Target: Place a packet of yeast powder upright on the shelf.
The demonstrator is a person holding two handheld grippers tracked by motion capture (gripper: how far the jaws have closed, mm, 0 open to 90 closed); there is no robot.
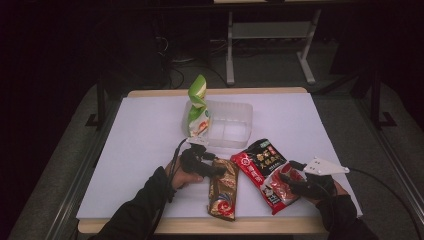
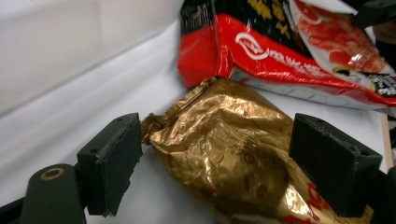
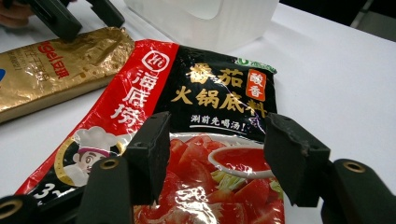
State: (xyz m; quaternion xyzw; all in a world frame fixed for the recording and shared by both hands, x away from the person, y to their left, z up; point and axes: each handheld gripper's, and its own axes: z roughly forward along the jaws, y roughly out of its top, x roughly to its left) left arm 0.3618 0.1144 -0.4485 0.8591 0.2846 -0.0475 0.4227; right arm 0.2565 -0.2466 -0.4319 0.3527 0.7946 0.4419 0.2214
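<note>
The left gripper (image 2: 215, 168) straddles the gold packet (image 1: 223, 187) on the tabletop (image 1: 140, 145), jaws wide, not gripping — the grasp step. Right gripper (image 3: 217, 156), open, straddles the red packet (image 3: 205, 135). Next — closing squarely.

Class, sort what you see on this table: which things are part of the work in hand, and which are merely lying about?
In hand:
gold packet, between the open left gripper jaws
red and black soup-base packet, between the open right gripper jaws

Lying about:
clear plastic tub
green snack bag standing at the tub's left end
</note>
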